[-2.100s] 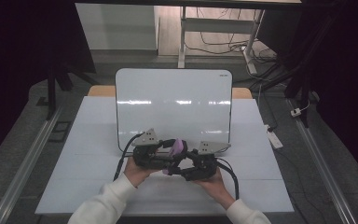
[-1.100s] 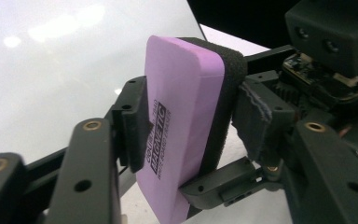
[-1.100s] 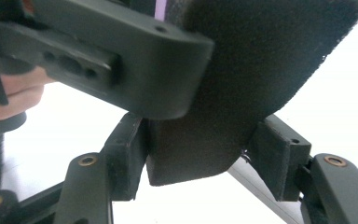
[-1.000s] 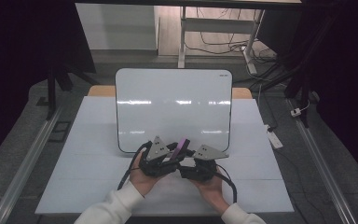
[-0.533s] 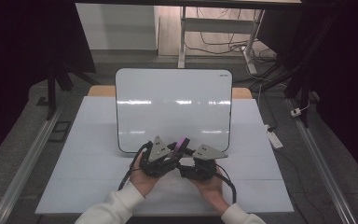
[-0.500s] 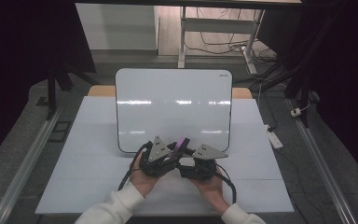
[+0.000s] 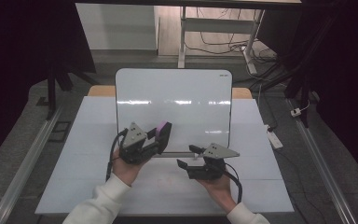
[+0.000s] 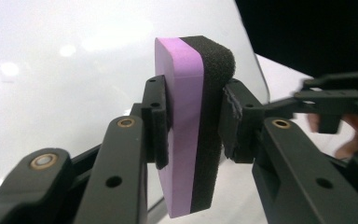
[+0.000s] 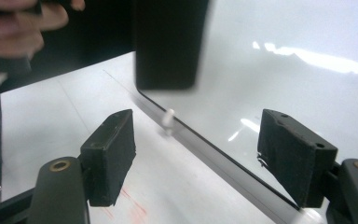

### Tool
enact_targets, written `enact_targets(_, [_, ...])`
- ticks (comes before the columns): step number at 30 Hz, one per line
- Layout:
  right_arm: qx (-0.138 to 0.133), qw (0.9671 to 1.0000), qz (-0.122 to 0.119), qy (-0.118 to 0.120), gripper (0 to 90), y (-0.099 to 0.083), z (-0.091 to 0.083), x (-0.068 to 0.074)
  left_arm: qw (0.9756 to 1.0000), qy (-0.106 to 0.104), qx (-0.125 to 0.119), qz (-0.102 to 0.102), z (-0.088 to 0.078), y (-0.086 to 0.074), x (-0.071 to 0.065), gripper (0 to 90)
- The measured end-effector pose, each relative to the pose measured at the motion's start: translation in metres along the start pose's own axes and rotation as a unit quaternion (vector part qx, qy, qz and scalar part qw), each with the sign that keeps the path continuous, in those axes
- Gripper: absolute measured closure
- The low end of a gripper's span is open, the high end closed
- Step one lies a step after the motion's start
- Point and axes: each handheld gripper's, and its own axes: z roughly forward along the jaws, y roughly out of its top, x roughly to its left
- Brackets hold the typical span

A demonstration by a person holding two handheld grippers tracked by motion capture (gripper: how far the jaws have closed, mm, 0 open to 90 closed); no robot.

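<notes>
A whiteboard eraser (image 7: 162,129), purple with a black felt side, is clamped upright in my left gripper (image 7: 161,138), in front of the lower left part of the whiteboard (image 7: 175,102). In the left gripper view both pads (image 8: 156,121) press the eraser (image 8: 191,126) from either side. My right gripper (image 7: 185,156) hovers over the table by the board's bottom edge. Its jaws have just been opening and stand apart with nothing between them (image 9: 205,154). The eraser (image 9: 168,44) hangs above and beyond them.
The white table (image 7: 93,140) carries the propped whiteboard (image 9: 284,70) at its back middle. Faint red marks (image 9: 130,205) lie on the table near the right gripper. A power strip (image 7: 272,135) lies on the floor to the right, and metal rails run along both sides.
The two grippers were together at the eraser; now the right one has opened and let go. The left gripper has moved left and up with the eraser.
</notes>
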Motion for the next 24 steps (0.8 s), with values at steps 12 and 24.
enact_targets(12, [0.016,0.9990,-0.005,-0.043,28.3,-0.016,-0.032,-0.032,0.9994,0.013,-0.004,-0.032,-0.022,0.007,0.027,64.8])
enact_targets(24, [0.019,0.9973,-0.001,-0.071,28.4,-0.025,-0.050,-0.047,0.9984,0.025,0.011,-0.050,-0.031,0.004,0.043,64.8])
